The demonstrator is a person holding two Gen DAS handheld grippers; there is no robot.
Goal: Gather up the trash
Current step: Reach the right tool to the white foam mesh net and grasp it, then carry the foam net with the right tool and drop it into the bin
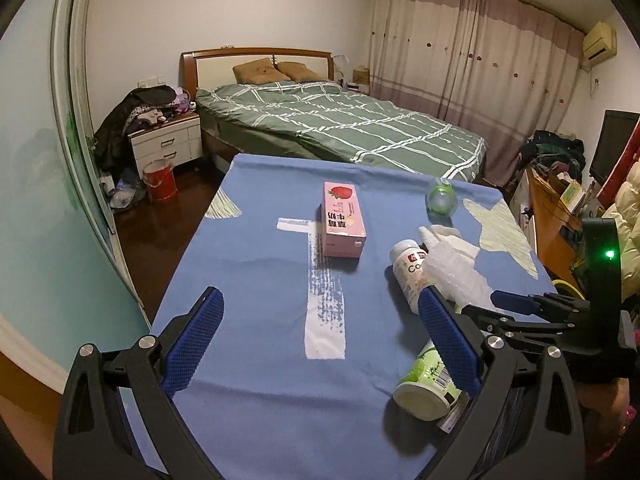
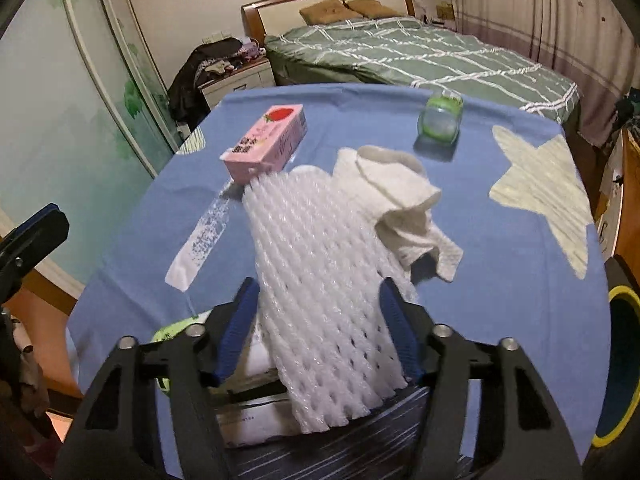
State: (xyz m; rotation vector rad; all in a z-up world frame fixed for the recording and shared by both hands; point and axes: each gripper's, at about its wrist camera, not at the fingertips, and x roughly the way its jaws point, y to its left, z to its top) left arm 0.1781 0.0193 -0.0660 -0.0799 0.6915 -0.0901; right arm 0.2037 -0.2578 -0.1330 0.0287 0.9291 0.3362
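A blue cloth covers the table (image 1: 260,280). On it lie a pink strawberry milk carton (image 1: 343,220) (image 2: 266,142), a small green jar (image 1: 441,197) (image 2: 439,122), a white bottle (image 1: 410,270), a green-labelled cup on its side (image 1: 426,384) and a crumpled white tissue (image 2: 404,204). My right gripper (image 2: 320,320) is shut on a white foam fruit net (image 2: 320,272), also seen in the left wrist view (image 1: 456,276). My left gripper (image 1: 320,344) is open and empty above the cloth, left of the cup.
A green checked bed (image 1: 340,124) stands beyond the table. A nightstand with clothes (image 1: 166,140) and a red bucket (image 1: 160,180) are at the far left. A yellow-rimmed bin (image 2: 620,364) sits at the table's right. A cluttered desk (image 1: 560,200) is at the right.
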